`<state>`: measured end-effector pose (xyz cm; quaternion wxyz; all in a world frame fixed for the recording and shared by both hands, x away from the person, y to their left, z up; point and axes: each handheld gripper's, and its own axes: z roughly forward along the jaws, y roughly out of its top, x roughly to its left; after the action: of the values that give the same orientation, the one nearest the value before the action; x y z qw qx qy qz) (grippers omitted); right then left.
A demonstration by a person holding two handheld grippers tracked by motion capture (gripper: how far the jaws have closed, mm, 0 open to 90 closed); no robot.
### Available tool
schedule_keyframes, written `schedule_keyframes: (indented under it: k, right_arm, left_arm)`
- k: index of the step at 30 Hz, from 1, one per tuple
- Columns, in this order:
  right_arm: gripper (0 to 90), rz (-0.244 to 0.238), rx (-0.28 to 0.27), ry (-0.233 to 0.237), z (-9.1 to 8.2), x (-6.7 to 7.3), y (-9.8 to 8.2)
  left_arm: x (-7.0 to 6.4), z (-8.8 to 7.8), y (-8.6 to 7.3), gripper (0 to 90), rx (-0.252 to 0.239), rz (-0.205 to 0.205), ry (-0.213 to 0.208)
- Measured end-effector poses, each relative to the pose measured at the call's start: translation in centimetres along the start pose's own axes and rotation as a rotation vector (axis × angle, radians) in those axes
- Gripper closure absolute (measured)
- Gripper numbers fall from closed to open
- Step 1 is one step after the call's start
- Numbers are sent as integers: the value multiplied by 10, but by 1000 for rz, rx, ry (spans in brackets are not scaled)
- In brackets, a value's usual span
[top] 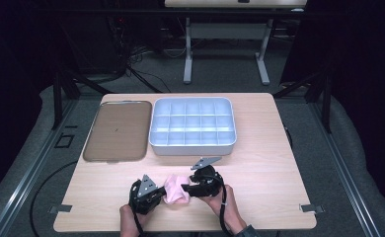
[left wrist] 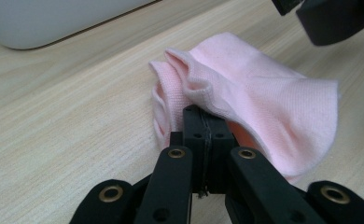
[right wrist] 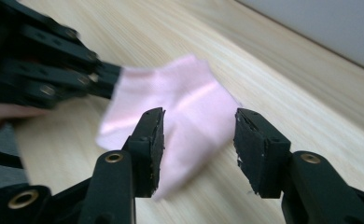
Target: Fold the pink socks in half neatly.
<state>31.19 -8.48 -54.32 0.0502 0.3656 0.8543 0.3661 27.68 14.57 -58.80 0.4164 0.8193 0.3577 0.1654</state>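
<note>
High view. A light wooden table (top: pixel 259 148) carried a brown tray (top: pixel 116 131) at the rear left and, just beside it on the right, a pale blue compartmented organizer box (top: pixel 193 126). Near the front edge, a pink sock (top: pixel 176 190) lay on the tabletop between the two hand-held tools. The left gripper (top: pixel 158 196) met the sock's left side; the right gripper (top: pixel 186 188) reached to its right side. The person's left hand (top: pixel 130 217) and right hand (top: pixel 227 205) entered from the bottom edge, each wrapped around its tool.

Left gripper view. The left gripper (left wrist: pixel 203 123) was clenched on the pink sock (left wrist: pixel 264 100), its two black jaws pressed together with a fold of the knit fabric over their tips. The ribbed cuff stood bunched up just beyond the jaws; the rest of the sock spread to the right on the table (left wrist: pixel 68 121). The white wall of the organizer box (left wrist: pixel 54 18) crossed the upper left corner. Part of the right gripper (left wrist: pixel 339 18) showed at the upper right.

Right gripper view. The right gripper (right wrist: pixel 199 140) was released, its jaws held well apart, with the blurred pink sock (right wrist: pixel 185 112) seen between and beyond them. The left gripper (right wrist: pixel 112 80) held the sock's far edge at the upper left.
</note>
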Motion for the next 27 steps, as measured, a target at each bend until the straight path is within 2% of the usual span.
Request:
schedule_keyframes:
  k: [2, 11, 12, 16, 17, 18, 21, 22, 24, 27]
  right_arm:
    - [466, -23, 40, -48, 9, 3, -5]
    - [336, -70, 92, -108, 25, 12, -11]
    - [320, -88, 99, -121, 26, 12, -12]
    - [315, -89, 112, -126, 26, 12, -12]
    - [314, -63, 121, -117, 27, 10, -12]
    - [314, -63, 121, -117, 27, 10, -12]
    - [316, -62, 128, -134, 27, 11, -12]
    - [316, -52, 112, -132, 28, 12, -12]
    - [318, -58, 122, -138, 27, 12, -12]
    - [319, -59, 119, -138, 27, 12, -13]
  left_arm:
    - [0, 0, 0, 896, 0, 0, -1]
    - [0, 0, 0, 896, 1, 0, -1]
    - [0, 0, 0, 896, 0, -1, -1]
    - [-1, 0, 0, 894, 2, -2, 0]
    - [-1, 0, 0, 891, 2, 7, 1]
    - [-1, 0, 0, 891, 3, 13, -1]
    - [4, 0, 0, 849, -9, -24, -41]
    - [4, 0, 0, 841, -9, -26, -43]
    - [3, -1, 0, 827, -6, -19, -38]
    - [5, -2, 1, 797, -9, -35, -50]
